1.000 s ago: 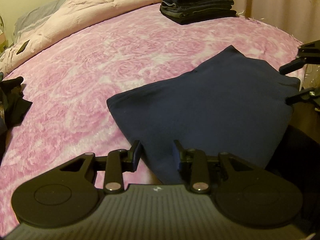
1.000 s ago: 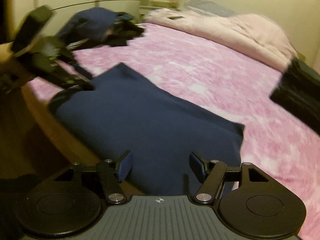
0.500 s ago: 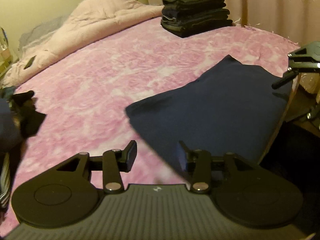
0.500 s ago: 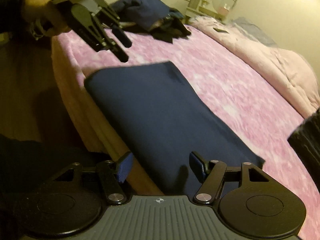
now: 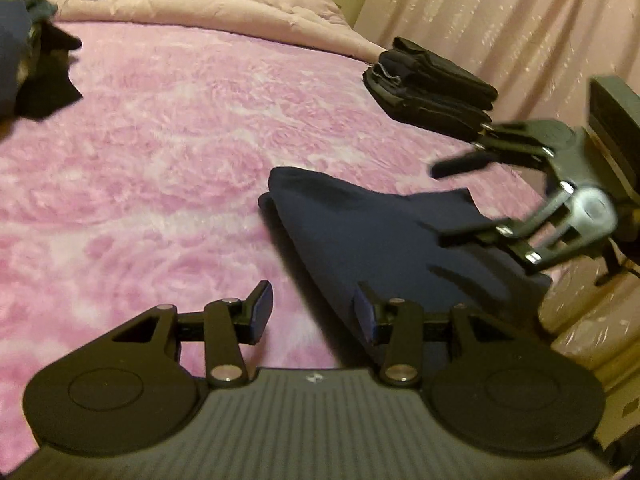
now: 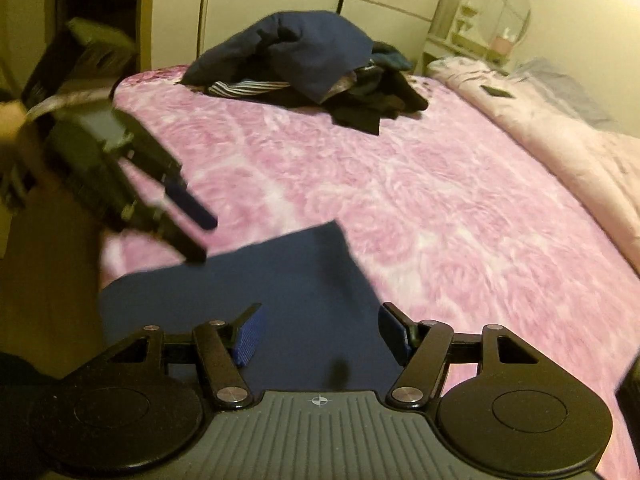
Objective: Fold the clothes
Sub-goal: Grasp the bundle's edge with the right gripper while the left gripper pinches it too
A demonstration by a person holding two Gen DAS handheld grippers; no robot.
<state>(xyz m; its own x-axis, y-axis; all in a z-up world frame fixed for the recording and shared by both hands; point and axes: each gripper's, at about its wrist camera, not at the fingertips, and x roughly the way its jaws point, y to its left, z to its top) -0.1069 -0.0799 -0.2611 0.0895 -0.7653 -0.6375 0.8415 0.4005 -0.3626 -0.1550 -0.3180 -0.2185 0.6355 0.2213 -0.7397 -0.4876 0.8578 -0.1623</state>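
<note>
A folded navy garment [image 5: 384, 236] lies flat at the near edge of the pink bed [image 5: 160, 160]. My left gripper [image 5: 312, 310] hovers open over the garment's left corner, nothing between its fingers. In the left wrist view my right gripper [image 5: 440, 204] shows at the right, open above the garment's far side. In the right wrist view my right gripper [image 6: 320, 330] stands open over the navy garment [image 6: 288, 300], and my left gripper [image 6: 200, 236], held by a hand, hangs open above the garment's left end.
A stack of folded dark clothes [image 5: 432, 88] sits at the bed's far side by the pink curtain [image 5: 500, 20]. A heap of unfolded dark clothes [image 6: 312, 68] lies at the other end. A pale duvet [image 6: 560, 120] runs along the head.
Both grippers have swung inward and lifted over the garment, staying open. The left view now turns toward the curtain, the right toward the unfolded heap. The garment lies as before.
</note>
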